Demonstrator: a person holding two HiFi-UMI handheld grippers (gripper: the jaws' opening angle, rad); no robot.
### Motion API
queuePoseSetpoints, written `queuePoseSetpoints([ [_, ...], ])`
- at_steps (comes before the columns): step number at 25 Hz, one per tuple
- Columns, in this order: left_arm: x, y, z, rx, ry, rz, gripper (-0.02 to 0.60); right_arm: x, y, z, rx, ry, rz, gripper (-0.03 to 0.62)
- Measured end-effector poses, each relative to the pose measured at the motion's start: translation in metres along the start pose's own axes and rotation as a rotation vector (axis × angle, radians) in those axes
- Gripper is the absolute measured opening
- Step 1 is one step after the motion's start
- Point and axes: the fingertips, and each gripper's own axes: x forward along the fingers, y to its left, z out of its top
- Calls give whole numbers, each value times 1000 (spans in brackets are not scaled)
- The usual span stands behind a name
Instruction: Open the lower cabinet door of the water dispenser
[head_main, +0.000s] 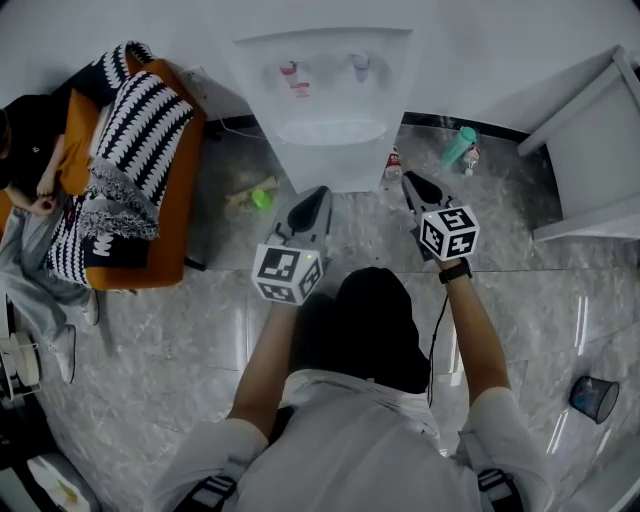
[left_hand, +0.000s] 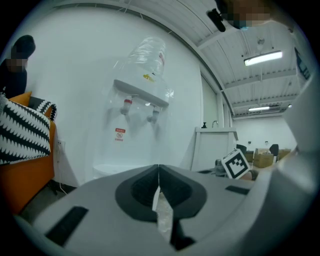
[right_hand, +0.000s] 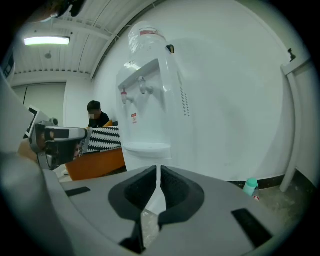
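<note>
The white water dispenser (head_main: 328, 110) stands against the wall, straight ahead of the person, with a clear water bottle (right_hand: 145, 45) on top and a red tap (head_main: 290, 72) beside a pale one (head_main: 360, 66) above the drip tray. Its lower front, where the cabinet door sits, is mostly hidden behind the gripper bodies in both gripper views, so the door itself cannot be made out.

Both grippers point at the dispenser and touch nothing. The left gripper (head_main: 318, 195) is near the cabinet's lower left side, its jaws pressed together and empty. The right gripper (head_main: 410, 182) is just off the lower right corner, its jaws also closed on nothing.

A teal bottle (head_main: 460, 146) stands on the floor to the right of the dispenser. An orange sofa (head_main: 165, 200) with a black-and-white blanket (head_main: 140, 130) sits to the left.
</note>
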Motion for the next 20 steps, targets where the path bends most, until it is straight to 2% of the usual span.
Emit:
queuePoseSetpoints([
  [4, 3, 3, -1, -33, 4, -28, 14, 16, -17, -3, 1, 9, 15, 12],
  [6, 5, 1, 0, -26, 9, -44, 14, 24, -23, -2, -5, 11, 36, 18],
  [8, 8, -1, 1, -32, 11, -60, 14, 34, -28, -1, -10, 16, 56, 62],
  [10, 12, -4, 2, -35, 10, -76, 14, 44, -35, -2, 21, 18, 78, 123],
  [13, 19, -6, 2, -32, 13, -94, 14, 60, -43, -2, 59, 26, 102, 179],
  [18, 26, -5, -3, -34, 28, -98, 14, 87, -47, -16, -11, 113, 124, 253],
  [20, 28, -5, -3, -28, 7, -102, 14, 96, -47, -24, -43, 153, 136, 273],
])
